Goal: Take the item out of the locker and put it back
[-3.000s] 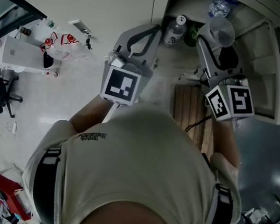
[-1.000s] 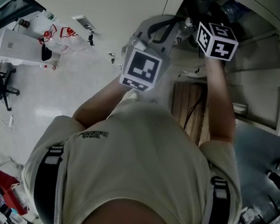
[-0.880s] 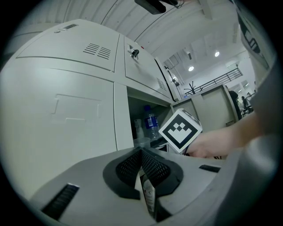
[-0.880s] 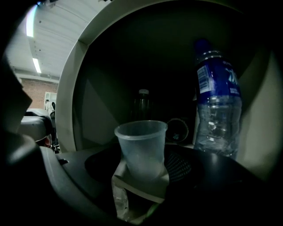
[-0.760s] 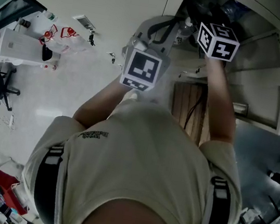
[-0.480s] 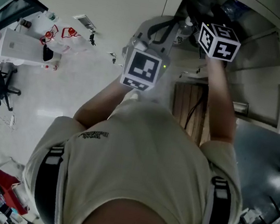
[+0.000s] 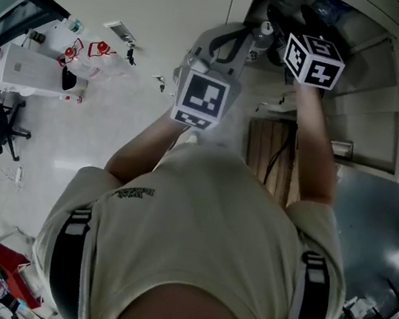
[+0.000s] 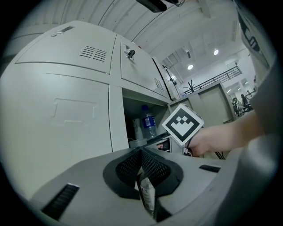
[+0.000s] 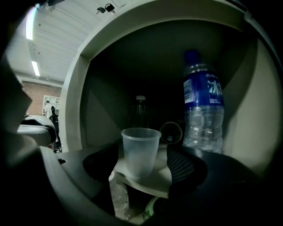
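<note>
The thin-walled translucent plastic cup (image 9: 140, 148) stands upright, and looks empty, near the front edge of the pale shelf (image 9: 155, 182) in the open compartment of the pale grey metal locker (image 8: 75, 92). From where I stand it looks feather-light and soft in the wall. A hard squeeze would buckle it, and a sideways nudge would tip it or send it sliding on the smooth shelf. Its surface looks slick, and it tapers towards the base, so a low grip would probably slip off downwards. The better hold, to my mind, is across the upper half of the wall, just under the stiffer rolled rim, with only a gentle pinch. The right claw (image 9: 142, 170) reaches into the compartment. Its jaws have just been opening and now stand wide apart, with the cup between them and neither pad pressing on it. A clear plastic water bottle with a blue label and cap (image 9: 202, 110) stands further back on the right, apart from the cup. A darker bottle (image 9: 140, 110) sits in the shadow at the back. The left claw (image 8: 141, 152) hangs outside the locker, its pads closed together at the tips.
</note>
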### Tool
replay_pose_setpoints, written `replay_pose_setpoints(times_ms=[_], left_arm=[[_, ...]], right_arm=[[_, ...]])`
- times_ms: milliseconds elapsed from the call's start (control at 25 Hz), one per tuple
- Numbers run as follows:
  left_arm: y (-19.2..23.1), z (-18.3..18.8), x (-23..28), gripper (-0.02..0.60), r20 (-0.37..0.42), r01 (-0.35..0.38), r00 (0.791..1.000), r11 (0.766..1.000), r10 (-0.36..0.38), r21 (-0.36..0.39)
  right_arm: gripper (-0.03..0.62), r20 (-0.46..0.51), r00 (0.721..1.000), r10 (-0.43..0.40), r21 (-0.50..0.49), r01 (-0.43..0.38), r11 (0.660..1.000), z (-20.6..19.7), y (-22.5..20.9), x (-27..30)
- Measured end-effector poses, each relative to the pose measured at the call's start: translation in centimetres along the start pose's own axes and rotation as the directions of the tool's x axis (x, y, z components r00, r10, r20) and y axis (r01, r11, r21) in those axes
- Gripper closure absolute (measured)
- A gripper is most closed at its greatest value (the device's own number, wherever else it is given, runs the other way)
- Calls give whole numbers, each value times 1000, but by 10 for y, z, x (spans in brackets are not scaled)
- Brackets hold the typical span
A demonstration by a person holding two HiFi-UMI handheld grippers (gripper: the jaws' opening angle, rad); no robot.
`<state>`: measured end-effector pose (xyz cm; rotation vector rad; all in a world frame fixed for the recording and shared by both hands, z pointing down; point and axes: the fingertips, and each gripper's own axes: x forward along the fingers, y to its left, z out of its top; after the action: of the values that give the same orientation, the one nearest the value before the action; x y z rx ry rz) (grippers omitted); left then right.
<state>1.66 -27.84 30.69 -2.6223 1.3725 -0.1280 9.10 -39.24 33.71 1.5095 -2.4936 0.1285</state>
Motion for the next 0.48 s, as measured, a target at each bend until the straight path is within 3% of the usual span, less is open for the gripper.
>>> replay_pose_setpoints(times_ms=[360,480], left_arm=[[1,13,-5,569,21,-9,1000,1000,9,12],[4,20,-7,569,31,-12,999,1000,11,18]], right_arm=[[243,63,998,12,-12,-11,1000,27,7,-35],[294,97,995,16,-8,-15,1000,39,10,-49]])
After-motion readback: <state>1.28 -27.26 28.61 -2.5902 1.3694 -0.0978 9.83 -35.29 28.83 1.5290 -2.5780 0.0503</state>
